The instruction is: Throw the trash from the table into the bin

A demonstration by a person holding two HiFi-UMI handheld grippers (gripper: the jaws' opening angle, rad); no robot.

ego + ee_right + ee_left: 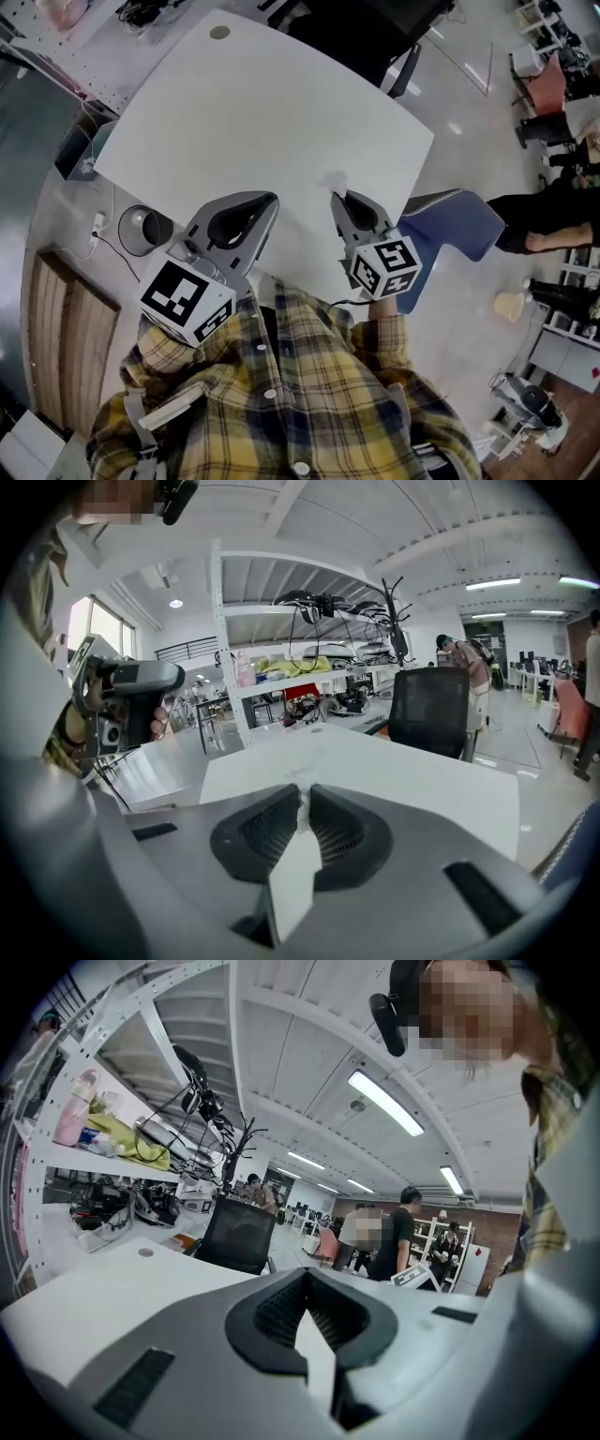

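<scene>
**Right gripper** (302,789): jaws nearly together, nipping a small white paper scrap (304,810) at the very tips.
**Left gripper** (307,1272): closed, empty.
**White table** (262,112): ahead of both grippers, no other litter seen.
**Round grey bin** (141,231): apparently on the floor, outboard of the left gripper.
**Hazard:** the scrap is thin and barely held, so it may slip free over the floor short of the bin.

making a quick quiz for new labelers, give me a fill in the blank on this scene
The right gripper is shut on a small scrap, ___ in colour.
The left gripper is shut, with ___ between its jaws.
The office chair beyond the table is ___ in colour.
Missing words: white; nothing; black
</scene>
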